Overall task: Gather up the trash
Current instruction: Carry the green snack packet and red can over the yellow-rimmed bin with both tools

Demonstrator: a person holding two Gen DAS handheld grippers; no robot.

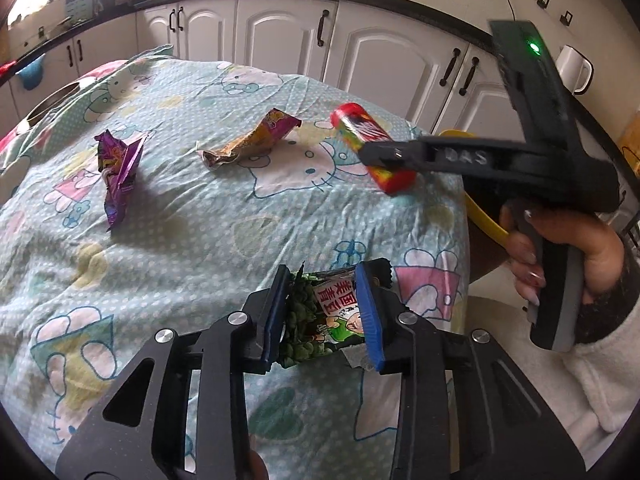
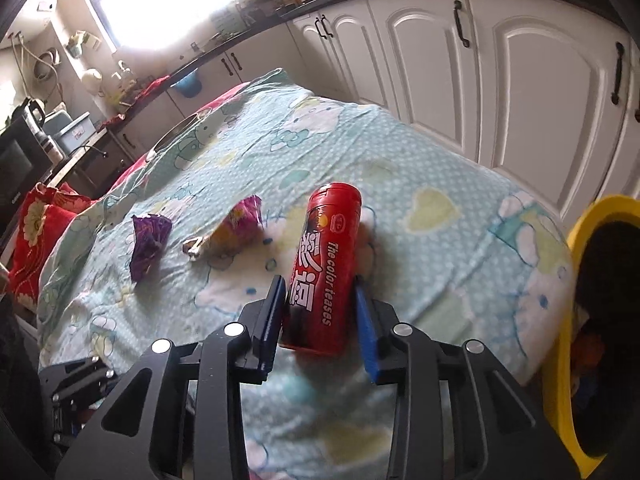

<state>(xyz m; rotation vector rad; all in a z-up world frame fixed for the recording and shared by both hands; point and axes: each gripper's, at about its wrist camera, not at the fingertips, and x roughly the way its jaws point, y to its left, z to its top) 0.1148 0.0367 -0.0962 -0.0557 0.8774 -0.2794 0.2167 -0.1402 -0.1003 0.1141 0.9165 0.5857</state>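
Note:
My left gripper [image 1: 326, 280] is shut on a green snack packet [image 1: 320, 316] and holds it above the table's near edge. My right gripper [image 2: 320, 292] is shut on a red candy tube [image 2: 324, 264]; in the left wrist view the tube [image 1: 370, 146] hangs over the table's right side in that gripper [image 1: 380, 156]. A purple wrapper [image 1: 120, 172] and an orange-pink wrapper [image 1: 252, 138] lie on the cloth; they also show in the right wrist view, purple [image 2: 150, 246] and orange-pink [image 2: 236, 228]. A yellow bin [image 2: 572, 320] stands at the table's right edge.
A Hello Kitty cloth [image 1: 200, 220] covers the table. White cabinets [image 1: 384, 64] line the far wall under a dark counter. A metal bowl [image 1: 52, 104] sits at the table's far left. A red cushion [image 2: 40, 216] lies at the left.

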